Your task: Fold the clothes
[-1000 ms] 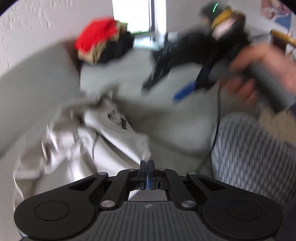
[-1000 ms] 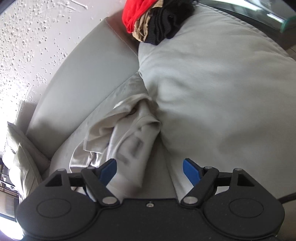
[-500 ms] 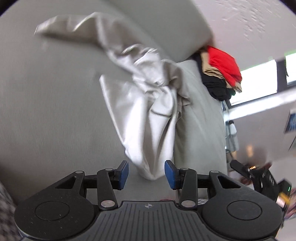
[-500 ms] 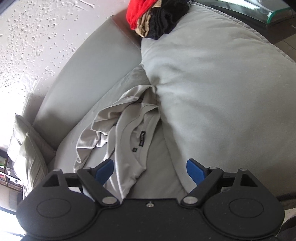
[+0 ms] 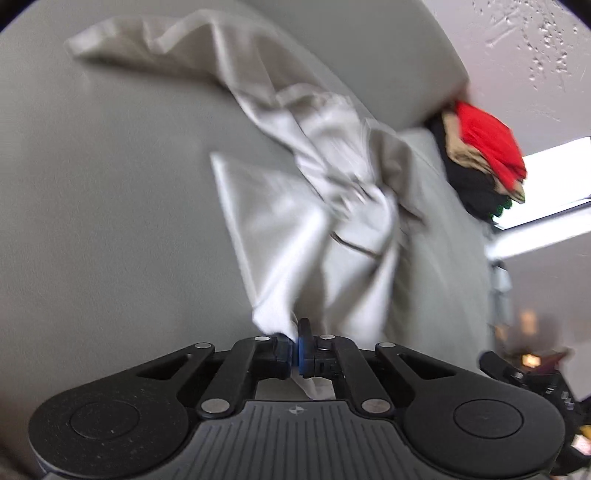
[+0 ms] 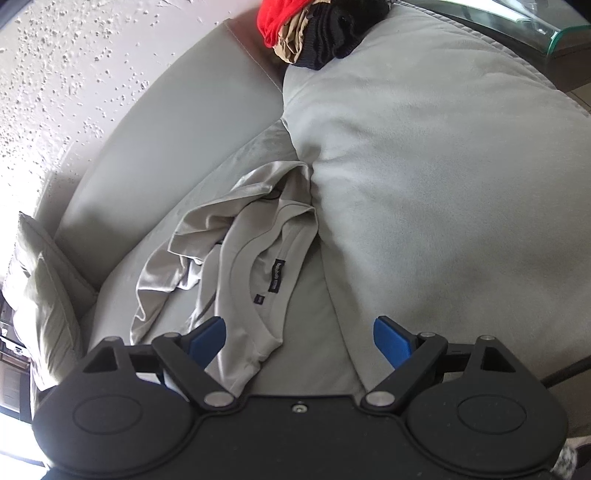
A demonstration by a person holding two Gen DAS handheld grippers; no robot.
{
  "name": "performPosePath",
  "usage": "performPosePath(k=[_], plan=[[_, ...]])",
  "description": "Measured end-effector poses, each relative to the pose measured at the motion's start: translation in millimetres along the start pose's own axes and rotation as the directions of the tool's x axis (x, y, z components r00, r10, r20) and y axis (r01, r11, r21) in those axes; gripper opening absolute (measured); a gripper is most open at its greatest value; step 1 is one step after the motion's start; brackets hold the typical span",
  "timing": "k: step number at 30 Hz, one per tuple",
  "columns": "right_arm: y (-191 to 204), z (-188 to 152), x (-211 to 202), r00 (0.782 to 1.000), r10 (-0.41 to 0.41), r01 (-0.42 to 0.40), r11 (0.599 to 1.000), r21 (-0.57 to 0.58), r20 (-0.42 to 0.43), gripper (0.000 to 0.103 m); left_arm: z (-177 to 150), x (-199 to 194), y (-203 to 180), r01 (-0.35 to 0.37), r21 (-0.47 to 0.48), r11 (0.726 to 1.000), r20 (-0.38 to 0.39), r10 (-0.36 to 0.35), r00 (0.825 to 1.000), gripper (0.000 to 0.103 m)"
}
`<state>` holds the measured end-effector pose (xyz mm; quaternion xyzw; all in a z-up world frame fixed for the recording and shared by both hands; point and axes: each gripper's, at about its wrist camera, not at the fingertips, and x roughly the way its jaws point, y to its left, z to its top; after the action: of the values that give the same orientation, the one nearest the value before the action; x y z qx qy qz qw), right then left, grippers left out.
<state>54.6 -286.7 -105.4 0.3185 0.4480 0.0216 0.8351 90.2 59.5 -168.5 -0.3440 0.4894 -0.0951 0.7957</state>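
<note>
Pinching a corner of the pale grey shirt (image 5: 317, 229), my left gripper (image 5: 295, 341) had its fingers pressed together on the cloth, having opened and snapped back closed within the last moment, with fabric trapped between the blue pads. From that pinch the shirt rose in a blurred, twisted fan across the grey sofa seat (image 5: 103, 221), one long end trailing away toward the backrest.

My right gripper (image 6: 299, 338) hung above the sofa with its fingers (image 6: 391, 338) spread wide, having just been opening, and nothing pressed between them; the shirt's lower edge lay on the seat under the gap, nearer the left finger. In that view the shirt (image 6: 251, 280) lay crumpled on the seat in the crease beside the big seat cushion (image 6: 443, 184), neck opening up, a dark label showing inside the collar.

A stack of clothes (image 6: 314, 29), red on tan on black, sat at the far end of the cushion against the backrest. A pale throw pillow (image 6: 44, 295) leaned at the sofa's left end.
</note>
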Motion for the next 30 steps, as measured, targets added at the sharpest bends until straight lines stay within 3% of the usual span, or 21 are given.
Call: performPosePath(k=[5, 10, 13, 16, 18, 19, 21, 25, 30], plan=[[2, 1, 9, 1.0, -0.009, 0.009, 1.0, -0.003, -0.029, 0.087, 15, -71, 12, -0.04, 0.032, 0.999, 0.143, 0.035, 0.989, 0.001], [9, 2, 20, 0.998, 0.024, -0.024, 1.0, 0.005, -0.064, 0.087, 37, -136, 37, -0.148, 0.028, 0.989, 0.27, 0.136, 0.953, 0.001], [14, 1, 32, 0.996, 0.03, -0.03, 1.0, 0.0, -0.078, 0.087, 48, -136, 48, -0.241, 0.045, 0.969, 0.287, 0.219, 0.933, 0.001], [15, -1, 43, 0.998, 0.028, -0.029, 0.999, -0.022, -0.053, 0.086, 48, -119, 58, -0.235, 0.055, 0.97, 0.234, 0.216, 0.948, 0.007], [11, 2, 52, 0.999, 0.034, -0.035, 0.999, -0.027, -0.031, 0.073, 43, -110, 63, -0.221, 0.057, 0.974, 0.215, 0.204, 0.955, 0.029], [8, 4, 58, 0.999, 0.036, -0.037, 0.999, -0.027, -0.026, 0.066, 40, -107, 64, -0.213, 0.055, 0.976, 0.212, 0.197, 0.957, 0.033], [2, 8, 69, 0.999, 0.04, -0.041, 0.999, -0.026, -0.016, 0.055, 35, -102, 68, -0.212, 0.054, 0.976, 0.203, 0.197, 0.959, 0.035], [1, 16, 90, 0.999, 0.044, -0.044, 0.996, -0.079, -0.005, 0.047, 30, -98, 76, -0.197, 0.039, 0.98, 0.195, 0.186, 0.963, 0.036], [35, 11, 116, 0.998, -0.056, 0.066, 0.935, -0.348, 0.038, 0.047, 29, -91, 76, -0.206, 0.057, 0.977, 0.179, 0.193, 0.965, 0.037]])
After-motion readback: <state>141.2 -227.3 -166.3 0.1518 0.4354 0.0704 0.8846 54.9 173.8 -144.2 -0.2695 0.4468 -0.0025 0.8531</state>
